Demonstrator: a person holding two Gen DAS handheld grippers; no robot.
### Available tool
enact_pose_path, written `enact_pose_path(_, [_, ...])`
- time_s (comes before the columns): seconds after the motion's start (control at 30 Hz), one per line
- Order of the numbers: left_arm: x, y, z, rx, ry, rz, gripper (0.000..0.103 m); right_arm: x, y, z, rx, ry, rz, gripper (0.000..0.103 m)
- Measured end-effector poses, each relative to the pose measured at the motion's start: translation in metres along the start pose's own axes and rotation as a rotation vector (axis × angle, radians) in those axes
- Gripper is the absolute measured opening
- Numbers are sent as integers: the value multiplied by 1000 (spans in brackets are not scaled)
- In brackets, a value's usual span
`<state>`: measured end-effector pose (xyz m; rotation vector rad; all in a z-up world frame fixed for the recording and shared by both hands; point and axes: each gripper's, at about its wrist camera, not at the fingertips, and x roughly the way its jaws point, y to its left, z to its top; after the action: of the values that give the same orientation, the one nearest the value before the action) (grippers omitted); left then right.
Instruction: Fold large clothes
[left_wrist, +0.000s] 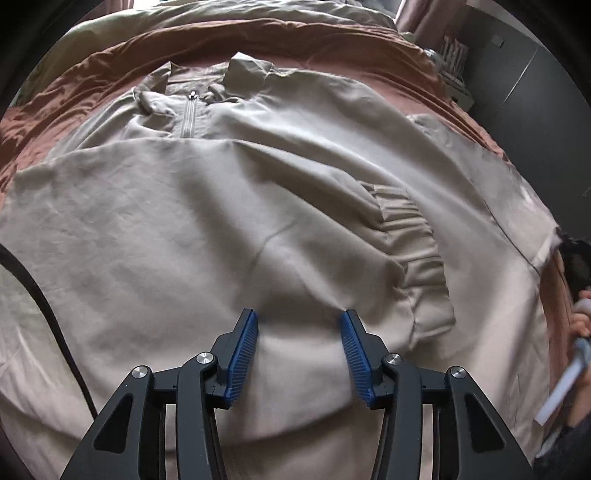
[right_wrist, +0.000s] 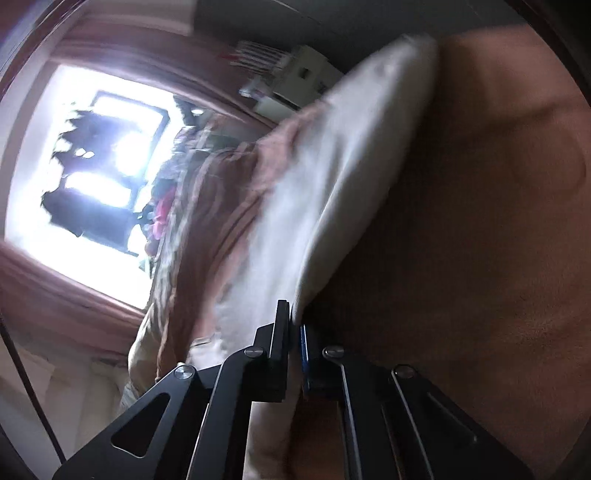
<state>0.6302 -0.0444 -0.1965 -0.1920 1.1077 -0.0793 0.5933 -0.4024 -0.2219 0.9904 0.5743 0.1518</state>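
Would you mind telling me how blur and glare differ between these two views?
Left wrist view: mostly sharp, the beige zip-up jacket evenly lit, fisheye bending its edges. Right wrist view: motion-smeared, the bright window blown out, backlighting the garment.

jacket (right_wrist: 325, 192) motion-blurred in right view; shelf items (right_wrist: 280, 81) too smeared to identify.

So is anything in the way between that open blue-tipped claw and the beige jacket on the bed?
Nothing visible. The left gripper hangs open right above the jacket, with only bare fabric between its pads. A black cable runs off to the left side, clear of the fingers.
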Motion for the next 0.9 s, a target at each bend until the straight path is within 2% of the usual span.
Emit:
enact_pose_path(0.17, [-21,5,3,8,-13,-23,49,-20,52,-13,-125,10,76,1])
enact_pose_path(0.33, [-73,18,-3,21,-80,-33,49,-27,93,-42,-217,57,130,1])
enact_pose_path(0.6, [-144,63,-37,34,-141,-10,50,-18,120,-93,-268,177,183,1])
enact_pose_path(0.7, [-157,87,-57,5,-160,-4,50,-14,132,-109,-317,219,180,1])
enact_pose_path(0.77, [-159,102,-66,-26,-172,-11,50,-13,133,-106,-349,243,172,1])
enact_pose_path(0.9, [-150,134,-91,-124,-188,-61,49,-1,141,-117,-398,298,147,1])
